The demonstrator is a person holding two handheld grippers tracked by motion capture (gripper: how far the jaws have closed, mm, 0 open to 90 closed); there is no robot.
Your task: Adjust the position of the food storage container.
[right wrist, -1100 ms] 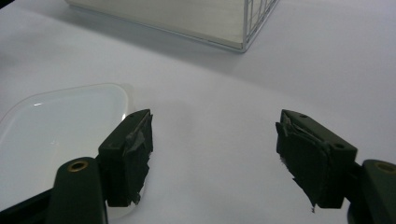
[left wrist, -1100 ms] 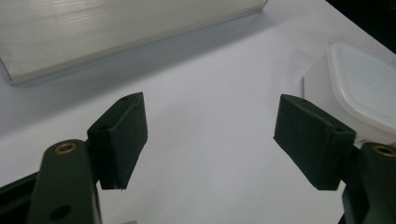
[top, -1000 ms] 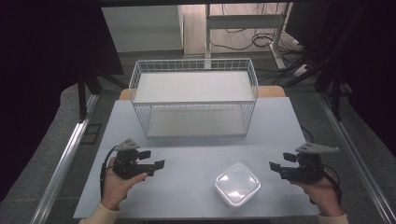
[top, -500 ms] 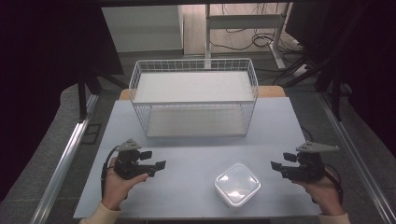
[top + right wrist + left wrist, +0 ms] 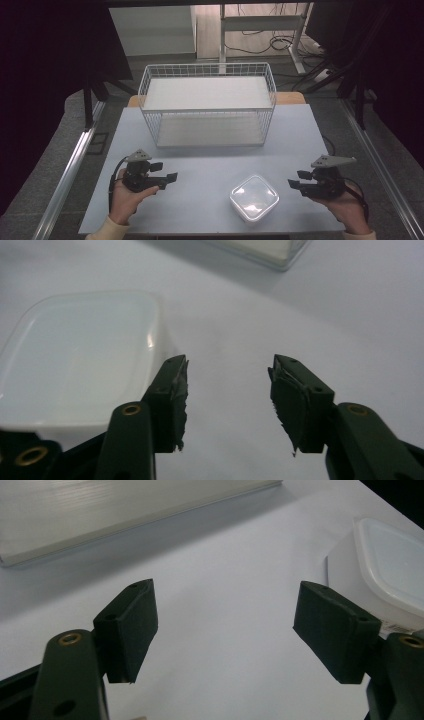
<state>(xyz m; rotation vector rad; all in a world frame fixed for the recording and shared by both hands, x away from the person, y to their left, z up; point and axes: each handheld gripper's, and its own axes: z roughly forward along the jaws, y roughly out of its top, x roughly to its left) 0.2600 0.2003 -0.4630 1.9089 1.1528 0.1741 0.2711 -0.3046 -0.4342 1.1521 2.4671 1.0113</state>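
The tub (image 5: 254, 197), white with a clear lid, sits on the near part of the pale blue table (image 5: 210, 165), between the two grippers and closer to the right one; what is in it cannot be told. Farther back a white wire basket (image 5: 207, 105) stands on the table, nothing visible in it. Beyond lie a grey floor, desk legs and cables. The left gripper (image 5: 169, 179) rests low in the person's left hand (image 5: 127, 197), pointing across the table toward the tub, jaws spread wide over bare table. The right gripper (image 5: 293, 181), held in the right hand (image 5: 345, 205), points at the tub from just beside it; its jaws have just been closing, half apart, nothing between them.
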